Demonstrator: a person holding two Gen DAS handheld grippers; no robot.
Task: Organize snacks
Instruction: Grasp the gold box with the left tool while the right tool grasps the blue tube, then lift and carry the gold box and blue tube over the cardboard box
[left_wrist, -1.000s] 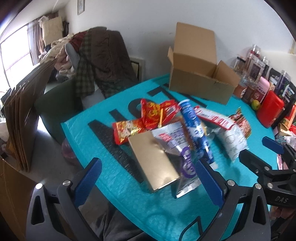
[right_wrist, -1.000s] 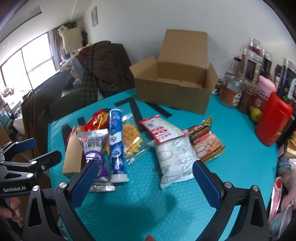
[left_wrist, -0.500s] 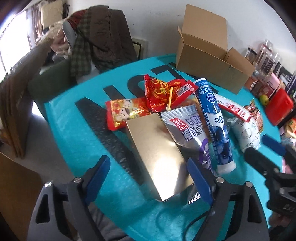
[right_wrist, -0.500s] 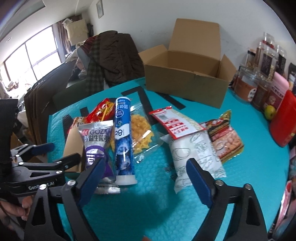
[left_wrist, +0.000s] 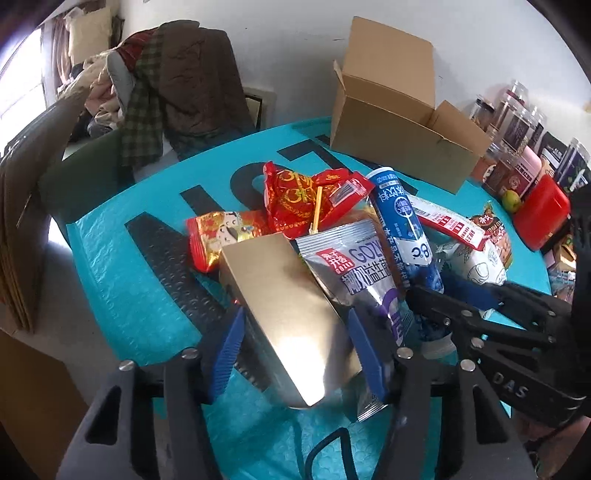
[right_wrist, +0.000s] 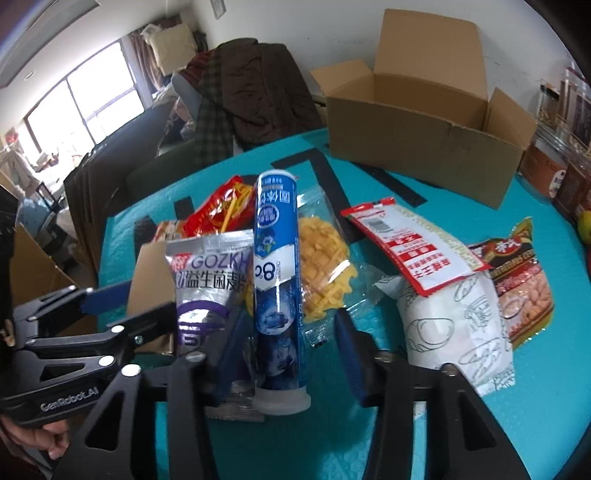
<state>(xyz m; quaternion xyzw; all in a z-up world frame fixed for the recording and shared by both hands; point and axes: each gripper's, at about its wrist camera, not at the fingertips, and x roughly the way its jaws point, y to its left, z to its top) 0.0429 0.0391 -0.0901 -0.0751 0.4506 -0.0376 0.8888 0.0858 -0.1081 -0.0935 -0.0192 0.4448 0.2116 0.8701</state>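
A pile of snacks lies on the teal mat. My left gripper is open, its blue pads on either side of the near end of a gold box, not visibly pressing it. My right gripper is open around the near end of a blue tube, with a gap at the right pad. A silver GOZKH pouch lies between box and tube. Red packets, a yellow snack bag, a white bag and a red-white packet lie around.
An open cardboard box stands at the far side of the mat. Jars and a red container stand at the right edge. A chair with clothes and flat cardboard sheets are on the left.
Both grippers moved forward and down into the pile. The left now straddles the gold box, the right straddles the blue tube. Both jaw gaps have narrowed.
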